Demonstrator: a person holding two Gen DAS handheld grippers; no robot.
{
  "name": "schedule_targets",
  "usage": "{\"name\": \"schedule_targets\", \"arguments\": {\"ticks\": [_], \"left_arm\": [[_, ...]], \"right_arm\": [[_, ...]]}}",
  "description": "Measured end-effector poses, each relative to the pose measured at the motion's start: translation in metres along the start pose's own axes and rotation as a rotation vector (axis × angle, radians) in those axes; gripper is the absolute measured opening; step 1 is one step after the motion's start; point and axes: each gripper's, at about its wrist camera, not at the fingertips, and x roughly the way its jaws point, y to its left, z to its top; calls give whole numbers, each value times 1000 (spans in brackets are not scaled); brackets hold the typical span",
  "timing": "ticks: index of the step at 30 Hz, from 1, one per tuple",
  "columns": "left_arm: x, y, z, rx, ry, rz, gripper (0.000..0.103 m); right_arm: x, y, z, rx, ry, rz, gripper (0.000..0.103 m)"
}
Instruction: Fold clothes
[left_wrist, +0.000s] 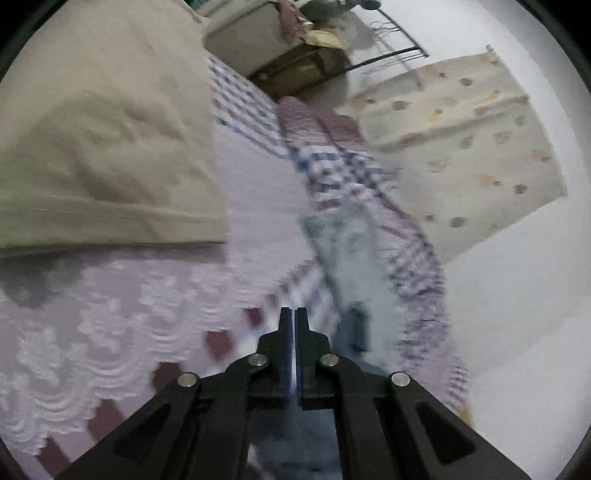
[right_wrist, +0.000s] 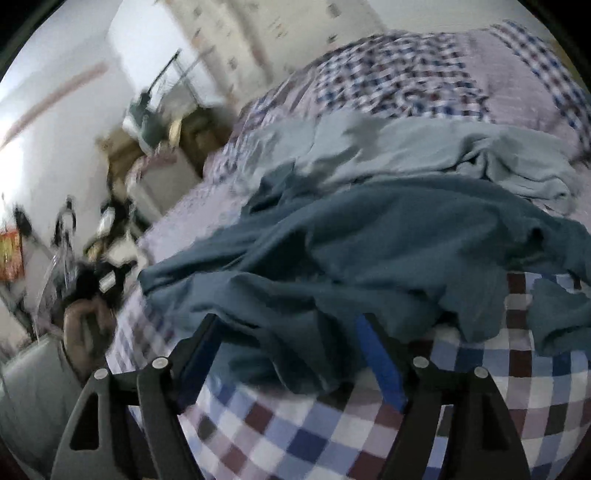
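Left wrist view: left claw (left_wrist: 294, 314) fully closed, black fingers pressed together, nothing visibly pinched at the tips. Blurred pale blue cloth (left_wrist: 347, 254) just ahead and to the right of the tips; some blue also shows under the claw base, can't tell if caught. Lace-edged white cover (left_wrist: 110, 325) ahead-left of the claw, over the checked bedspread (left_wrist: 332, 166). Beige folded garment (left_wrist: 103, 147) further ahead-left, well apart from the tips. Spotted cream curtain (left_wrist: 461, 140) far ahead-right.

Right wrist view: right claw (right_wrist: 288, 325) spread wide, jaws apart. Dark teal garment (right_wrist: 351, 251), crumpled, lies directly ahead; its near edge spills between the fingers, pads not pressing on it. Light blue garment (right_wrist: 424, 155) beyond the teal one, further ahead. Checked bedspread (right_wrist: 295, 435) under the claw and both garments. Cluttered room corner (right_wrist: 140, 147) far ahead-left, blurred.
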Motion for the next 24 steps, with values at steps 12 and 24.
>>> {"name": "schedule_targets", "arguments": {"ticks": [12,24], "left_arm": [[4,-85,-94,348,327,-264,58],[19,-145,-196,861,554,-275,59]], "right_arm": [[21,13,-32,-209,152,-196,79],[-67,26,9,-106,-256,5,5]]}}
